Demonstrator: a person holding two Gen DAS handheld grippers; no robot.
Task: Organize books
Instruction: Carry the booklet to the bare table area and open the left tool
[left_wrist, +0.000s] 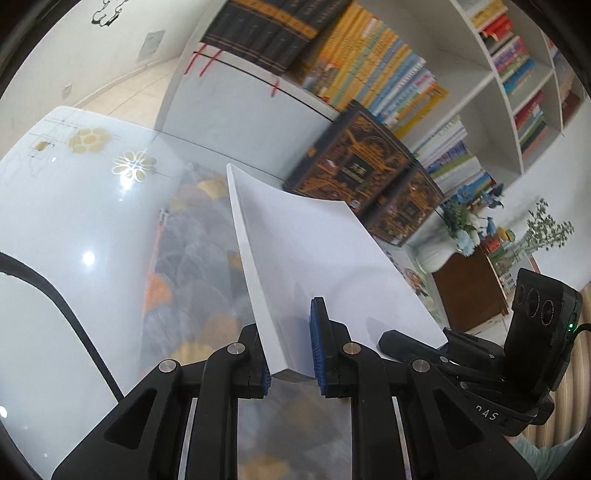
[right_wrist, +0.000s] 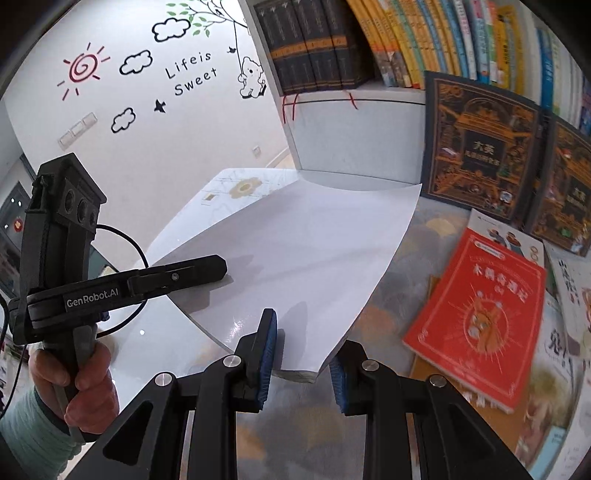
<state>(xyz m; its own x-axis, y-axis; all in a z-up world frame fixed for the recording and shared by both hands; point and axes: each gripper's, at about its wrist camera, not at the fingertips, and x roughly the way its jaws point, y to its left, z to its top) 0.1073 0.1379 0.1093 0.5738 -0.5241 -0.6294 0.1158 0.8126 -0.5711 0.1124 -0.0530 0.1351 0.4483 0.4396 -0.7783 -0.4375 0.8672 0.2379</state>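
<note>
A large white-covered book (left_wrist: 314, 258) is held above the table between both grippers. My left gripper (left_wrist: 291, 354) is shut on one near corner of it, blue pads pressed on both faces. My right gripper (right_wrist: 301, 360) is shut on the book's (right_wrist: 295, 251) opposite corner. The right gripper's finger (left_wrist: 410, 343) lies on the cover in the left wrist view; the left gripper's finger (right_wrist: 177, 275) lies on it in the right wrist view. A red book (right_wrist: 476, 314) lies on other books on the table at the right.
A white bookshelf (right_wrist: 332, 125) full of upright books stands behind the table. Two dark ornate books (right_wrist: 480, 144) lean against it. A glossy white table (left_wrist: 74, 221) with flower prints lies to the left. A vase of blue flowers (left_wrist: 465, 218) stands at the right.
</note>
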